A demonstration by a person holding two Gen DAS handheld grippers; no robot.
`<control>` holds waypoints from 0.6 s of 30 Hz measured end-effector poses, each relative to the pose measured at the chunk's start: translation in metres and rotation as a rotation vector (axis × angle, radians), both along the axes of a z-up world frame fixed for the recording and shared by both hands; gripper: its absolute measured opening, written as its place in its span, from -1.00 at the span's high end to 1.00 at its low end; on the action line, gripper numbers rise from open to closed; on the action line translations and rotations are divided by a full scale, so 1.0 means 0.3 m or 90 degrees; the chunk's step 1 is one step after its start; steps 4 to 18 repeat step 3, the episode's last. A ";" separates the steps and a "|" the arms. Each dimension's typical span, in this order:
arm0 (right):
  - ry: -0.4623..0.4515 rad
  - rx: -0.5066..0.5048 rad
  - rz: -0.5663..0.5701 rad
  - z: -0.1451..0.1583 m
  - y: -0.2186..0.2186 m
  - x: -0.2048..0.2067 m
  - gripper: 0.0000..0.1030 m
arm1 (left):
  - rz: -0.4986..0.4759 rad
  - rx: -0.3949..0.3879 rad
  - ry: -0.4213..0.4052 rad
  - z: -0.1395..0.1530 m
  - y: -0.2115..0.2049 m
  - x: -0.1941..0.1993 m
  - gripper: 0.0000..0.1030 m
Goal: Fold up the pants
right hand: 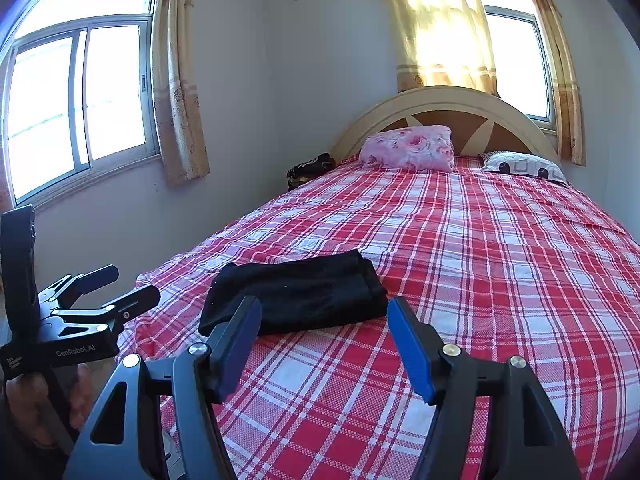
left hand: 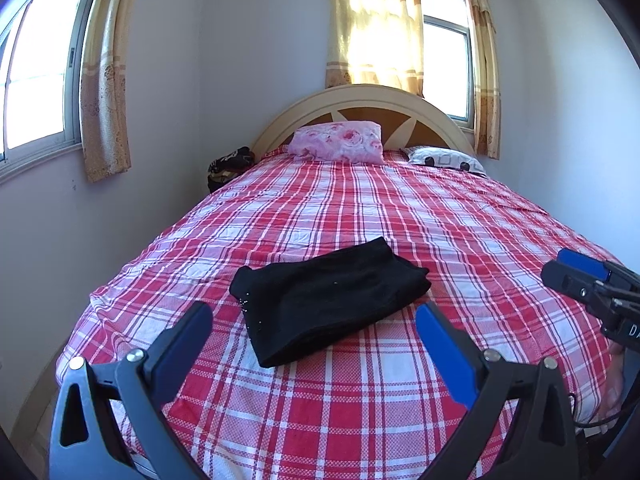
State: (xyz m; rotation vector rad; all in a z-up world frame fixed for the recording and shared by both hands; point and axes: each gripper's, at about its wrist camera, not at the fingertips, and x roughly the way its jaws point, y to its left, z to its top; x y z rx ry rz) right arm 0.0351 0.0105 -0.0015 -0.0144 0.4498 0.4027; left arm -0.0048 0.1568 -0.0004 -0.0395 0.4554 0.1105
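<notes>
Left gripper and right gripper both hover above the bed, jaws spread, holding nothing. Black pants lie folded into a compact rectangle.

Both grippers are dark grey plastic with blue finger pads, silver screws and white "GenRobot.AI" lettering.

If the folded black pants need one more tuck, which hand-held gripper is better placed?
Left, marginally: the folded black fabric pants lie centred ahead of the open left hand-held gripper; the open right hand-held gripper faces only their right end. Neither touches them.
</notes>
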 end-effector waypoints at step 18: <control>0.002 -0.003 0.001 -0.002 0.003 -0.001 -0.31 | -0.004 -0.001 -0.001 0.005 -0.001 -0.003 -1.00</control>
